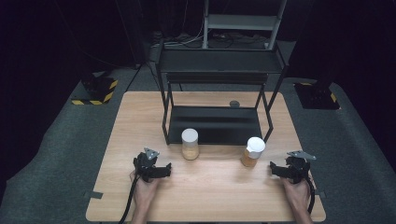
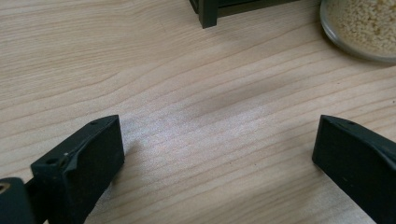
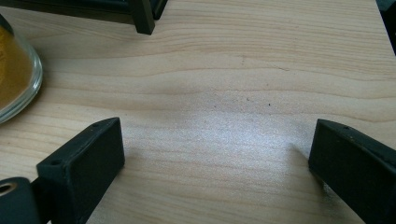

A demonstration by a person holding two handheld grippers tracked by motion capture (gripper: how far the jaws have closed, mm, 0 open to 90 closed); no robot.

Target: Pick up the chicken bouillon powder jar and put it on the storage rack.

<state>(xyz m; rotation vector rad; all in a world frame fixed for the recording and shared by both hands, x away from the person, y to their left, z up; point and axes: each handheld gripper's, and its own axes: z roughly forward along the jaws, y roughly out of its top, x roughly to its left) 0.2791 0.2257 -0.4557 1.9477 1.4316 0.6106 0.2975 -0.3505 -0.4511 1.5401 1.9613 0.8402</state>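
- Pale wood with a fine straight grain makes up the table (image 1: 210, 186), which stands on grey carpet in a dark room; two yellow-and-black striped blocks (image 1: 95, 91) flank it on the floor
- Black metal rack (image 1: 217, 100) stands on the far half of the table, its lower shelf low over the wood, and a small dark round disc (image 1: 234, 103) lies on the wood behind it
- Left jar (image 1: 190, 144), white lid, pale grainy filling, stands upright just in front of the rack's left leg; in the left gripper view its glass base (image 2: 359, 28) sits at the upper right
- Right jar (image 1: 252, 151), white lid, orange-brown filling, stands near the rack's right leg and looks slightly tilted
- Left gripper (image 1: 152, 169) rests on the table near the left jar and apart from it, jaws spread wide over bare wood
- Right gripper (image 1: 292, 169) rests just beside the right jar without touching it, jaws likewise wide with nothing between them
- No readable label, brand or writing shows on the jars, rack or grippers
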